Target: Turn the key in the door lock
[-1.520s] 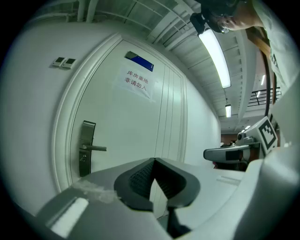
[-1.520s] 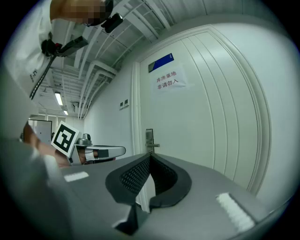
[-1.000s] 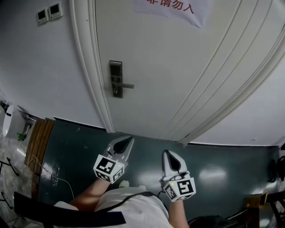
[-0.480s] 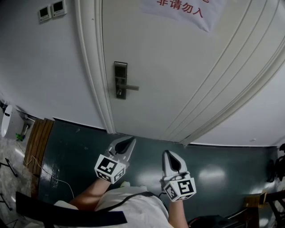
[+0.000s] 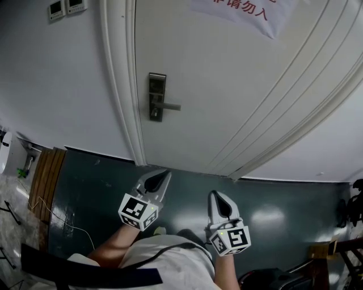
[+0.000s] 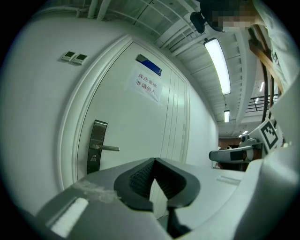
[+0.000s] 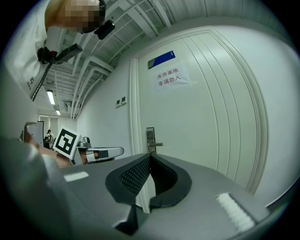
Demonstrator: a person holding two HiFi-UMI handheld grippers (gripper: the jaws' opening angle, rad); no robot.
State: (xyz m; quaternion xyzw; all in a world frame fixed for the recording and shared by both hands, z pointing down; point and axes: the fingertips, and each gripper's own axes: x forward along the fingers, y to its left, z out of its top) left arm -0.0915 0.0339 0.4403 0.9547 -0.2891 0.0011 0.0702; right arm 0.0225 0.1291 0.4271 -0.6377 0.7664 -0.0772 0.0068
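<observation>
A white door (image 5: pixel 227 85) stands shut ahead, with a dark metal lock plate (image 5: pixel 156 96) and a lever handle (image 5: pixel 169 106) at its left edge. Something small sits at the keyhole (image 5: pixel 154 116) below the lever, too small to make out. My left gripper (image 5: pixel 163 177) hangs low over the floor, well short of the door, shut with nothing in it. My right gripper (image 5: pixel 215 196) is beside it, also shut and empty. In the left gripper view the left gripper (image 6: pixel 154 160) points level at the door, right of the lock plate (image 6: pixel 96 146). The right gripper (image 7: pixel 150 156) lines up with the lock plate (image 7: pixel 150 139).
The white door frame (image 5: pixel 122 85) runs left of the lock. Two wall panels (image 5: pixel 65 7) sit on the wall at upper left. A paper sign with red characters (image 5: pixel 244 11) hangs on the door. A wooden piece (image 5: pixel 45 181) and a thin cable (image 5: pixel 62 221) lie at floor left.
The door and lock plate have drawn a little closer and shifted right in the head view. Both grippers moved slightly toward the door, jaws still shut.
</observation>
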